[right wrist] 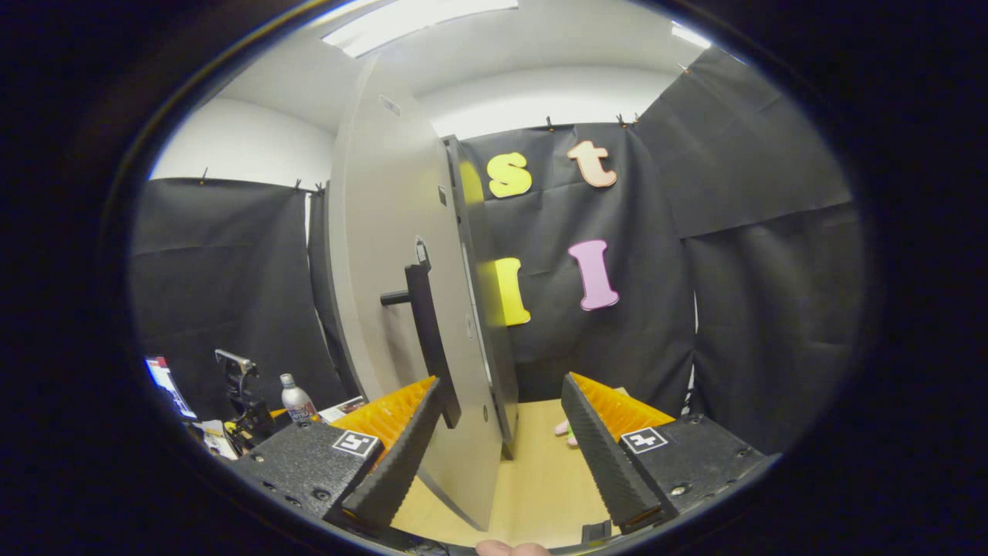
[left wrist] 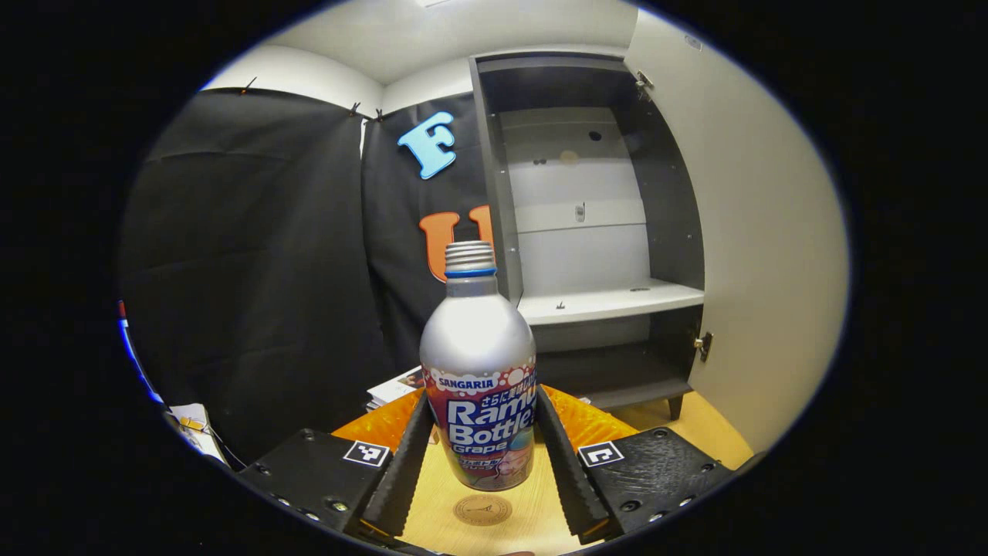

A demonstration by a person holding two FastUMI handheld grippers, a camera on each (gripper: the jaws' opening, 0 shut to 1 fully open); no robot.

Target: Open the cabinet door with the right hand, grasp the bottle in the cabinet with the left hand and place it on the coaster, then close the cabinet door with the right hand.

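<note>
**Set the bottle down square on the coaster before you let go**

The grape soda bottle [left wrist: 480,390] is upright between the jaws of your left gripper [left wrist: 482,455], which are clenched on its labelled lower body, one finger on each side. It looks to be hanging just above the worktop [left wrist: 440,506], with the round coaster [left wrist: 482,510] directly beneath and a little toward you. Judging from this, you are on the placing step, and most of the task is behind you.

Bring the bottle's base over the middle of the coaster first, then lower it straight down. Keep it vertical; a tall, narrow bottle like this will likely tip if one edge of the base lands on the coaster's rim. Release only once the base sits flat, and spread the jaws evenly so that neither finger drags the bottle sideways. Then draw back along the line of the fingers.

Behind the bottle, the cabinet [left wrist: 594,232] stands at the far side of the worktop with its shelf [left wrist: 610,301] bare and its door [left wrist: 760,232] swung wide.

Your right gripper [right wrist: 498,455] waits with its jaws released, close against the door's [right wrist: 386,309] outer face, the bar handle [right wrist: 428,340] just ahead of its left finger. Hold it clear until the bottle is standing free; closing comes afterwards.
</note>
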